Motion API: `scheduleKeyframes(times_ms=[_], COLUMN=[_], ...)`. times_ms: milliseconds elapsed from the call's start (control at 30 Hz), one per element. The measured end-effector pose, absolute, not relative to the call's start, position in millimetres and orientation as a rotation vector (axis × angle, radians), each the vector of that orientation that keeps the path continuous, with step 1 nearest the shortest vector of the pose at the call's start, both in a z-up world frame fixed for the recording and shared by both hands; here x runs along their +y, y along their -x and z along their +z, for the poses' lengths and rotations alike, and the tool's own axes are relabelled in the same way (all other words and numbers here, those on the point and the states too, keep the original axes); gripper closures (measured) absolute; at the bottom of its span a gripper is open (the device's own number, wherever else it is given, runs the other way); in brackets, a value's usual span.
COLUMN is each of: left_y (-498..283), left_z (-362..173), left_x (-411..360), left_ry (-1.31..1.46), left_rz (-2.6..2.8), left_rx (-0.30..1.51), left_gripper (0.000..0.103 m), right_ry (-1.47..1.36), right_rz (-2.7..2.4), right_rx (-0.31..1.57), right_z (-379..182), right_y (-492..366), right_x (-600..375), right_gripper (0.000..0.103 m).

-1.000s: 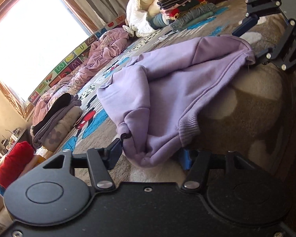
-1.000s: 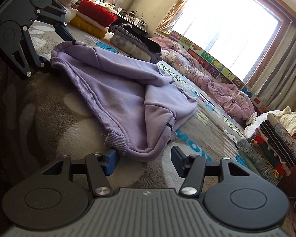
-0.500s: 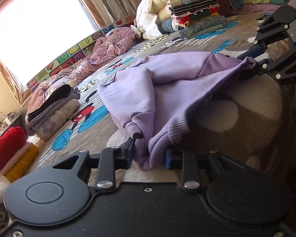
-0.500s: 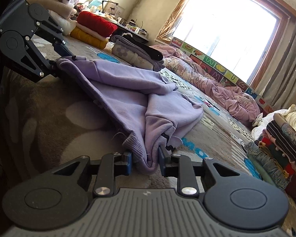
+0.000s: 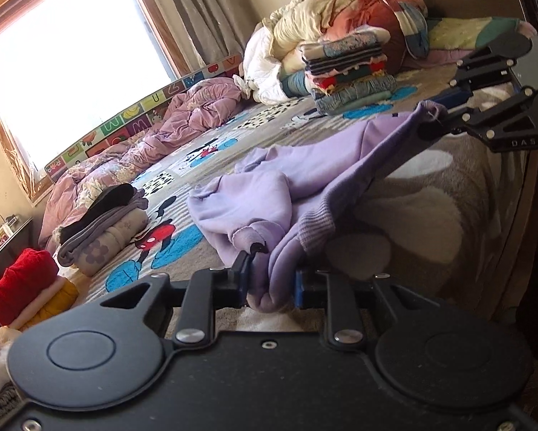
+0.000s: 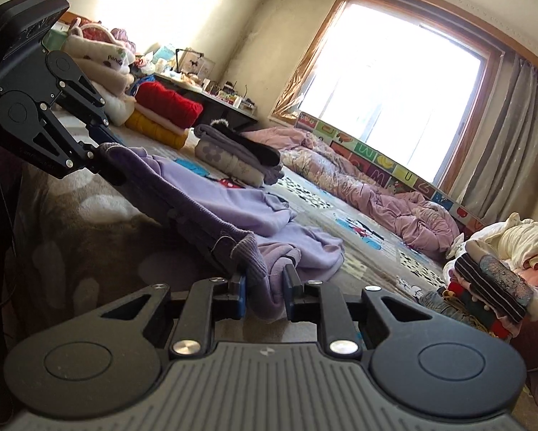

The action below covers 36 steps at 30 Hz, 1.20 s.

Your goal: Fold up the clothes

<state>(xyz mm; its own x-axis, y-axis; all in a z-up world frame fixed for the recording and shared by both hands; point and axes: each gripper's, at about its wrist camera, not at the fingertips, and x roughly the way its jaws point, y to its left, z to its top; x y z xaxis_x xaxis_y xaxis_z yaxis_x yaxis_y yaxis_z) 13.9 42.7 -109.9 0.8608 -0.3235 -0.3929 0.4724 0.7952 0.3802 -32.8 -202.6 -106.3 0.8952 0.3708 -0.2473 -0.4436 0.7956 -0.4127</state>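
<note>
A lilac sweatshirt [image 5: 304,165] lies crumpled on a patterned blanket [image 5: 423,215]. My left gripper [image 5: 269,282] is shut on one corner of its ribbed hem, low in the left wrist view. My right gripper [image 6: 265,287] is shut on the other hem corner. Each gripper shows in the other's view: the right gripper [image 5: 443,115] at upper right, the left gripper [image 6: 102,152] at upper left. The ribbed hem [image 6: 182,197] runs taut between them, raised off the blanket. The rest of the sweatshirt [image 6: 269,215] still rests on the blanket.
Folded clothes stand in a tall stack [image 5: 344,72] with bedding behind. A grey and black folded pile [image 5: 103,222] and a red and yellow pile [image 5: 21,287] sit to the left. A pink quilt [image 5: 182,125] lies crumpled under the window.
Both grippers went from open around the hem corners to shut on them. They then rose and drew apart, pulling the hem taut off the blanket.
</note>
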Motion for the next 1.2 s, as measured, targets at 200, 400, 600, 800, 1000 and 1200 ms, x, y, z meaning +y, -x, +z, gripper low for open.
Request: scheduleKeyframes(times_ms=[200, 400, 600, 800, 1000, 1200], left_y=[-45.8, -85.3, -120.9, -153.5, -186.7, -228.0], left_z=[-83.2, -67.3, -73.6, -78.3, -78.3, -82.1], left_x=[61.8, 65.0, 76.4, 88.2, 100.5, 112.1], left_ry=[-0.24, -0.09, 0.085, 0.231, 0.341, 0.459], left_rz=[-0.462, -0.489, -0.508, -0.535, -0.553, -0.585], left_rx=[0.289, 0.278, 0.297, 0.319, 0.324, 0.325], left_gripper=[0.08, 0.08, 0.08, 0.081, 0.082, 0.082], right_ry=[0.333, 0.164, -0.026, -0.215, -0.305, -0.334], right_rz=[0.418, 0.401, 0.423, 0.442, 0.474, 0.481], right_rx=[0.096, 0.085, 0.128, 0.171, 0.162, 0.146], right_z=[-86.0, -78.4, -82.7, -86.9, -84.4, -79.9], right_y=[7.9, -32.2, -74.6, -116.6, -155.0, -200.1], right_x=[-216.9, -231.6, -248.4, -264.8, -270.8, -269.1], right_gripper=[0.081, 0.08, 0.076, 0.078, 0.08, 0.081])
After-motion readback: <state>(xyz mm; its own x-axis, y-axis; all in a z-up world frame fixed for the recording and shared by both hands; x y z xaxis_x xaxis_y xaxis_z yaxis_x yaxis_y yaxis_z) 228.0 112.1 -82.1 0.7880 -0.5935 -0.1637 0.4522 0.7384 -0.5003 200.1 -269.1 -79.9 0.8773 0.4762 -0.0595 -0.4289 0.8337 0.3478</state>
